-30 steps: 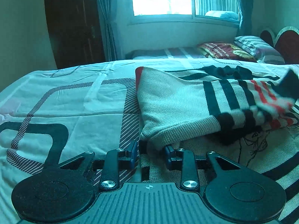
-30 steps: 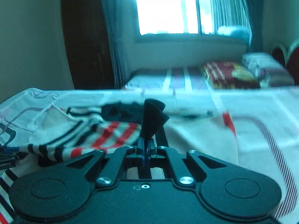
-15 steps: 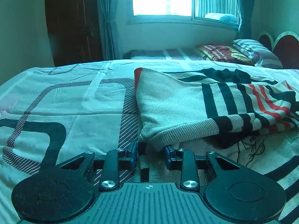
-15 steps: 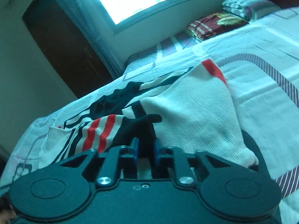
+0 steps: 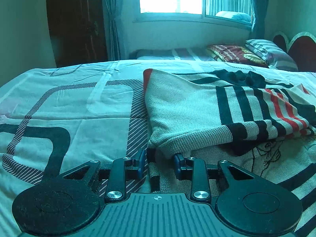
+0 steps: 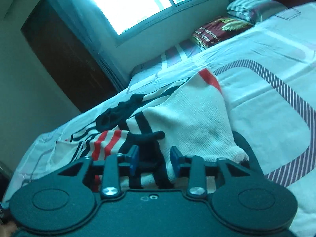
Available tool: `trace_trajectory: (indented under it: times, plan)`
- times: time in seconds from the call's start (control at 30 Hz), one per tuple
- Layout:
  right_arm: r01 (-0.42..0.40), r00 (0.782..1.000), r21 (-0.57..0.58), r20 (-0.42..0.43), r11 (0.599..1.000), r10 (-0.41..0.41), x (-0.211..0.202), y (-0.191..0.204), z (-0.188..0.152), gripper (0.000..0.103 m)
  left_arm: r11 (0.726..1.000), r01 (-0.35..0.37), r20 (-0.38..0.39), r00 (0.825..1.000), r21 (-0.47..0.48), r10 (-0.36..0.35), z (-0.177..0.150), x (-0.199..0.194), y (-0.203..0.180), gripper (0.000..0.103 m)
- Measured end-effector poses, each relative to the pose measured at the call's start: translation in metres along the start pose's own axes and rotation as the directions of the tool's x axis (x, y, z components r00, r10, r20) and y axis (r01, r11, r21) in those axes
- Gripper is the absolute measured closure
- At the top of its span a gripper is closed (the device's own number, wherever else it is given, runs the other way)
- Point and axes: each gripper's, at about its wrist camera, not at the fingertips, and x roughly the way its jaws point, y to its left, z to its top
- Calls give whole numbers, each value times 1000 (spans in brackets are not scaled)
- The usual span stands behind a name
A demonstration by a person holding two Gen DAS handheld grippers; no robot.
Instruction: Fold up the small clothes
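Both grippers are released — left gripper (image 5: 159,165) and right gripper (image 6: 154,159) straddle the striped knit sweater (image 5: 197,108), sleeve folded. Next you'd grab the hem.

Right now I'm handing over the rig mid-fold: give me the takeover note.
Left gripper: jaws open, low on the bed, straddling the sweater hem near its corner, gripping nothing.
Right gripper: jaws open around the dark cuff, not clamped.
Sweater: on the bedsheet, striped sleeve laid across the body.
Done: that one sleeve fold, as far as the views show.
Left: the remaining folds; the far side of the sweater is not clearly visible, so check it first.
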Motion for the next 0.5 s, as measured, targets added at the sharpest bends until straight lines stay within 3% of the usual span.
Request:
trace_trajectory:
  times: [0.07,0.17,0.33,0.5]
  plan:
    - [-24,999,2,-39,1000,24,12,0,0,69,1000,0,0,1000,3,0,0,0,0,72]
    - [30,996,-133,-74,991,-40,23,18,-3,94,1000,0,-1,1000,6,0,2,0,0,72]
    - [29,999,-215,21,976,-25,-15,33,2,97,1000,-3,7,1000,9,3,0,-2,0,72]
    - [91,989,-237,-90,967,-115,13,22,-10,97,1000,-4,1,1000,20,4,-1,-1,0,72]
